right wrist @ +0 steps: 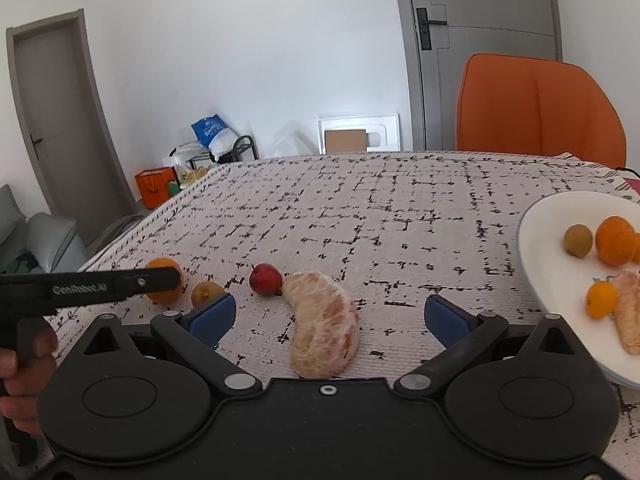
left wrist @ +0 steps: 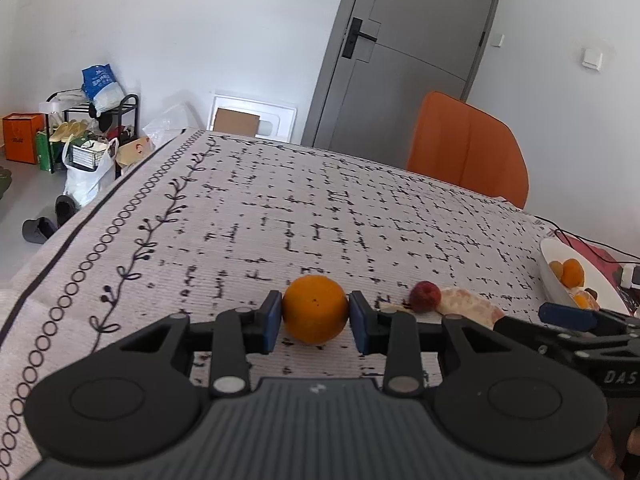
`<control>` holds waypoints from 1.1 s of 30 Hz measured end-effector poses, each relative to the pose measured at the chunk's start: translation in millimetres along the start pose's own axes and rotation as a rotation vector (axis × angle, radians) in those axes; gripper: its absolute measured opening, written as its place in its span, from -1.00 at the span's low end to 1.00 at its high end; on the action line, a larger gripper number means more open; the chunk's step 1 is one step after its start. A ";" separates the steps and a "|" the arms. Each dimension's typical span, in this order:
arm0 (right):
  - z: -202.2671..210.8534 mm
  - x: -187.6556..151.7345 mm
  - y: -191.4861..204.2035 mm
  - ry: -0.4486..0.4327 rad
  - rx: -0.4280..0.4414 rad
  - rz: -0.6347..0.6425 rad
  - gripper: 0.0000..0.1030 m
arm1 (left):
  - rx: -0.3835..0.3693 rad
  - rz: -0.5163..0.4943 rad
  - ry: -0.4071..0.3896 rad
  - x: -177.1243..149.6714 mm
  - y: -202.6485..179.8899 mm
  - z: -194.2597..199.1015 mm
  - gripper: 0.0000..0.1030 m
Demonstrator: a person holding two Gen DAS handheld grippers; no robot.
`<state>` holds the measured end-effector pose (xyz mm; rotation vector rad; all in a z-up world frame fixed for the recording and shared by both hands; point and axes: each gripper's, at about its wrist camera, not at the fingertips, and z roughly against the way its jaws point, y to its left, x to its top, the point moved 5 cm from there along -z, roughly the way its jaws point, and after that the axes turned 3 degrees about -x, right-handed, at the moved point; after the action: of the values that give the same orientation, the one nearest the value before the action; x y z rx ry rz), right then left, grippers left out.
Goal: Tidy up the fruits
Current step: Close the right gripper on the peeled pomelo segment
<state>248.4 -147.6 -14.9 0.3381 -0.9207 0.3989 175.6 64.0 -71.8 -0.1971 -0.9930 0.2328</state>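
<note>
Table [left wrist: 304,208], draped in a pale cloth with a broken black grid and a border of rings and sprigs, fills the middle of both wrist views. An orange chair [right wrist: 536,108] stands at its far edge, at 1 o'clock in the right wrist view, before a grey door [right wrist: 480,40].

White plate [right wrist: 548,248], at 3 o'clock in the right wrist view, lies on the cloth and carries small oranges, a brownish round fruit and a peeled citrus segment.

Left gripper [left wrist: 315,318]: its blue pads sit against both sides of an orange [left wrist: 315,309] that rests on the cloth, at the centre of the left wrist view; the jaws are clenched on the fruit.

Right gripper [right wrist: 330,316]: jaws spread wide, released, with nothing pressed between the pads. A pomelo segment [right wrist: 324,328], curved and pinkish, lies on the cloth between them, apart from either pad.

Red fruit [right wrist: 265,279], small and round, touches the segment's far tip at 11 o'clock of it. A brownish fruit [right wrist: 206,293] lies just beside the right gripper's left pad.
</note>
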 end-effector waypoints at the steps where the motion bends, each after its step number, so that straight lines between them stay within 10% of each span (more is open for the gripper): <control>1: -1.8 -0.1 0.6 0.006 0.001 0.003 0.90 | 0.003 0.000 0.000 0.4 1.8 0.8 -0.33; 11: -20.5 -2.9 9.7 0.055 -0.007 0.036 0.52 | 0.024 0.018 -0.009 1.8 17.8 6.8 -0.33; 16: -25.7 -3.0 11.4 0.061 -0.076 0.078 -0.25 | 0.028 0.023 -0.011 2.3 20.8 9.0 -0.33; 33: 13.6 12.3 -17.3 -0.039 -0.074 0.000 -0.31 | -0.012 -0.056 -0.016 8.0 -23.0 8.3 -0.33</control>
<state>253.7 -166.4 0.9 0.2789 -0.9709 0.3584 175.2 44.6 -54.8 -0.1786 -1.0148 0.1770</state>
